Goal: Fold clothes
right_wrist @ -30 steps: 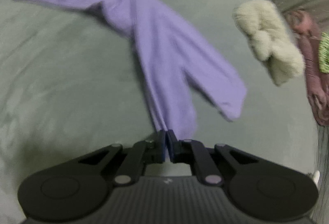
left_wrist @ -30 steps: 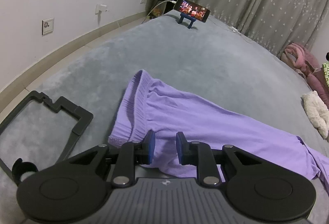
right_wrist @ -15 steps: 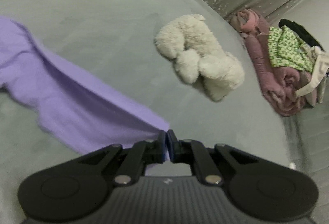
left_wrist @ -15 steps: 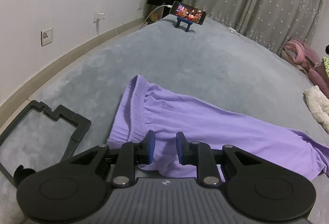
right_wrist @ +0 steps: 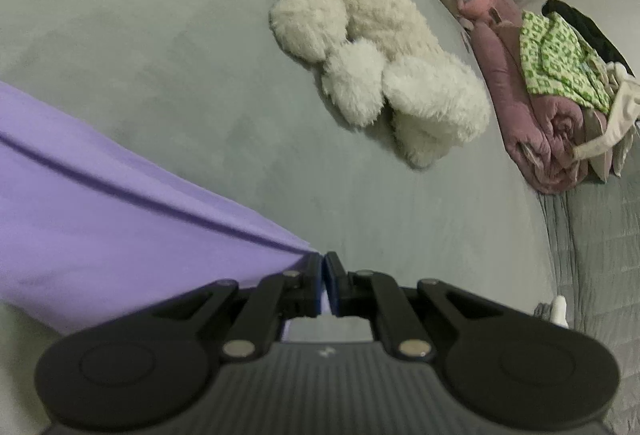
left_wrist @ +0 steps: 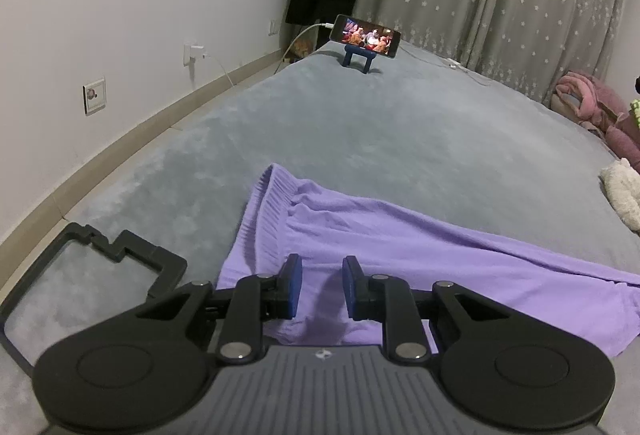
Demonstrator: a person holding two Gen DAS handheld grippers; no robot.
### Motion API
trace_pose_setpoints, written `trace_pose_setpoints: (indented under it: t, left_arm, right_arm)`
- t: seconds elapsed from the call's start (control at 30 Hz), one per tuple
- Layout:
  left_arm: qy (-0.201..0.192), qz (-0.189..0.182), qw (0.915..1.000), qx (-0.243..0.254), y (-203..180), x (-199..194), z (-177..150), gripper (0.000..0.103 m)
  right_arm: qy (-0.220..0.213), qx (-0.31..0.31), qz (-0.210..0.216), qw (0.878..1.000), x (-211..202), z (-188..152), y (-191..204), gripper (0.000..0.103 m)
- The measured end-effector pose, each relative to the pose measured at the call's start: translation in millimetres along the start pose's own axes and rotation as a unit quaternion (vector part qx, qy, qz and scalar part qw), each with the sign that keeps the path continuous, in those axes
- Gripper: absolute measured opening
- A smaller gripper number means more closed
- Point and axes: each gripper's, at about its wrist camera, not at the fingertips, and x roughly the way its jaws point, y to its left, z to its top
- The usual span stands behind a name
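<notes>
The purple trousers (left_wrist: 400, 247) lie lengthwise across the bed (left_wrist: 360, 123), their waistband end just ahead of the parted, empty left gripper (left_wrist: 318, 285), their far end pinched in the closed right gripper (right_wrist: 323, 283).

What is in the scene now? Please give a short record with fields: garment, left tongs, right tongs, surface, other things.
garment: purple trousers, spread along the bed, waistband toward the wall
left tongs: left tongs open, over the waistband end, holding nothing
right tongs: right tongs shut on a corner of the purple cloth
surface: grey bed cover
other things: white plush toy, pile of pink bedding and clothes, phone on a stand, black frame
</notes>
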Motion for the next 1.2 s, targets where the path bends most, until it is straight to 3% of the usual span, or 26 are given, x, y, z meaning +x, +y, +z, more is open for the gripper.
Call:
trace_pose_setpoints:
  t: [0.17, 0.4, 0.53, 0.67, 0.83, 0.93, 1.1, 1.2]
  left_arm:
    - [-0.002, 0.001, 1.0, 0.004, -0.1, 0.3, 0.4, 0.02]
    - [-0.005, 0.0, 1.0, 0.002, 1.6, 2.3, 1.4, 0.02]
    - [-0.002, 0.0, 1.0, 0.003, 0.9, 1.7, 1.2, 0.02]
    - [-0.002, -0.001, 1.0, 0.004, 1.5, 1.9, 2.2, 0.02]
    - [-0.001, -0.002, 1.0, 0.001, 3.6, 3.9, 4.1, 0.02]
    - [0.0, -0.004, 1.0, -0.002, 4.8, 3.6, 4.3, 0.02]
    - [-0.001, -0.011, 0.9996, -0.025, 14.6, 4.8, 8.3, 0.02]
    - [0.0, -0.021, 0.9988, -0.044, 20.9, 3.4, 11.9, 0.02]
  right_arm:
    - [-0.041, -0.004, -0.005, 0.999, -3.7, -2.6, 10.3, 0.007]
    - [-0.049, -0.004, 0.107, 0.993, -29.7, -3.0, 7.9, 0.019]
    - [-0.039, -0.003, 0.185, 0.982, -37.0, 1.4, 20.1, 0.02]
    - [-0.033, 0.045, 0.21, 0.976, -27.2, 21.5, 31.7, 0.02]
    - [-0.042, 0.085, 0.211, 0.973, -25.6, 44.4, 37.6, 0.021]
    - [-0.058, 0.119, 0.207, 0.969, -29.1, 53.1, 38.8, 0.028]
    - [-0.063, 0.123, 0.147, 0.979, -31.3, 58.5, 53.5, 0.029]
    - [-0.085, 0.149, 0.133, 0.976, -46.2, 53.4, 49.3, 0.029]
